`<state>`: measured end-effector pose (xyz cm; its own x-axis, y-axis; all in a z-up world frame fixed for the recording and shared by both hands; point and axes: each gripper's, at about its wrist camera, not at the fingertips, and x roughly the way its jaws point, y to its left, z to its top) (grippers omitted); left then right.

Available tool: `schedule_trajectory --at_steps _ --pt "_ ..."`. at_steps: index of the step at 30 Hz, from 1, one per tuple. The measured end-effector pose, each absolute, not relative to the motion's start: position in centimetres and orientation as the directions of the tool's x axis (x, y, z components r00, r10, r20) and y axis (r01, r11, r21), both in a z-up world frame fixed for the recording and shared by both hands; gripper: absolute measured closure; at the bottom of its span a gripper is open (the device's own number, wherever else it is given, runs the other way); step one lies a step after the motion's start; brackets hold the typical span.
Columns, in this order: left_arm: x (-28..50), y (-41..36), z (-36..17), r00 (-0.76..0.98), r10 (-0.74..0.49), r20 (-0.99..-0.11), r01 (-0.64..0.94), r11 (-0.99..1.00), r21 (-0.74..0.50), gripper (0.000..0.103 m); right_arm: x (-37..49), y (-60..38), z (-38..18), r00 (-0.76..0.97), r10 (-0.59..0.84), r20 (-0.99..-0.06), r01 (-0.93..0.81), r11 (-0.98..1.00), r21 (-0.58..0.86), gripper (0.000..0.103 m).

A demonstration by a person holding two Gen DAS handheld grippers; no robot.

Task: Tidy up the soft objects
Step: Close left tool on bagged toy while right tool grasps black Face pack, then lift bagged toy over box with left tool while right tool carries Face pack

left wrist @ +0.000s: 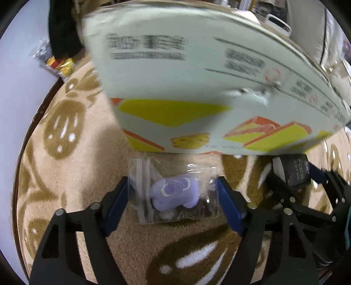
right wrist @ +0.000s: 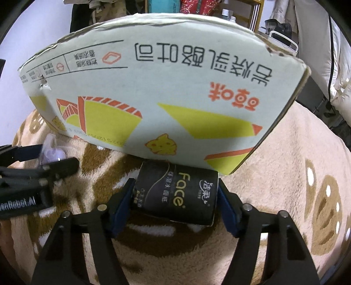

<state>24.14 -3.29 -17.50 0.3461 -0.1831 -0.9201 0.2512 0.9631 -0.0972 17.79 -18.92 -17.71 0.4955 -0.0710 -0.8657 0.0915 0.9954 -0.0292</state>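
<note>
Left gripper [left wrist: 173, 197]: fingers apart on either side of the bagged plush [left wrist: 175, 194], low centre of the left wrist view; the blue pads sit right at the bag's edges, but whether they press it I cannot tell.
Right gripper [right wrist: 175, 197]: clamped on the tissue pack [right wrist: 175, 195], low centre of the right wrist view, pads against both ends.
Cardboard box [right wrist: 153, 92]: fills the upper half of both views, print upside down, its open top out of sight.
Progress: judged early; both soft items are low on the blanket [right wrist: 285, 175], just in front of the box wall, neither inside it as far as can be seen.
Left to do: probably lift each item over the rim [right wrist: 166, 18] and drop it in.
Edges: the box wall stands just behind both items, so forward travel is blocked; the rim is torn and ragged.
Open room: upward and back toward the cameras; bare blanket at the right of the right wrist view.
Crowding: the grippers are near each other, each showing at the other view's side.
</note>
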Motion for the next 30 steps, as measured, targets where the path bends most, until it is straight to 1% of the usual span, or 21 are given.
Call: schedule_trajectory --at_steps 3,7,12,18,23,27,30 --pt "24.2 -2.8 -17.6 0.344 -0.199 -0.918 0.237 0.964 -0.120 0.028 17.6 -19.0 -17.6 0.493 -0.068 -0.867 0.095 0.995 -0.024 0.029" --pt "24.0 -2.8 -17.4 0.356 -0.182 -0.917 0.245 0.965 -0.097 0.029 18.6 -18.8 -17.5 0.481 -0.069 -0.874 0.092 0.995 -0.028 0.029" --pt "23.7 -3.0 -17.3 0.359 -0.179 -0.916 0.237 0.967 -0.097 0.030 18.0 -18.9 -16.5 0.478 -0.053 -0.877 0.091 0.996 -0.010 0.029" --pt "23.2 -2.8 -17.0 0.373 -0.137 -0.918 0.242 0.969 -0.046 0.030 16.9 -19.6 -14.9 0.496 -0.035 -0.868 0.120 0.992 0.028 0.030" --pt "23.1 -2.3 -16.7 0.384 -0.140 -0.913 0.217 0.974 -0.058 0.030 16.6 -20.5 -13.6 0.497 -0.022 -0.867 0.104 0.994 0.035 0.030" --pt "22.8 -2.0 -16.3 0.406 -0.103 -0.908 0.226 0.974 -0.010 0.030 16.4 -20.8 -12.5 0.517 -0.008 -0.856 0.104 0.993 0.053 0.030" --pt "22.4 -1.7 -15.7 0.414 -0.107 -0.904 0.209 0.978 -0.020 0.030 16.0 -20.5 -12.3 0.531 0.018 -0.847 0.100 0.992 0.083 0.030"
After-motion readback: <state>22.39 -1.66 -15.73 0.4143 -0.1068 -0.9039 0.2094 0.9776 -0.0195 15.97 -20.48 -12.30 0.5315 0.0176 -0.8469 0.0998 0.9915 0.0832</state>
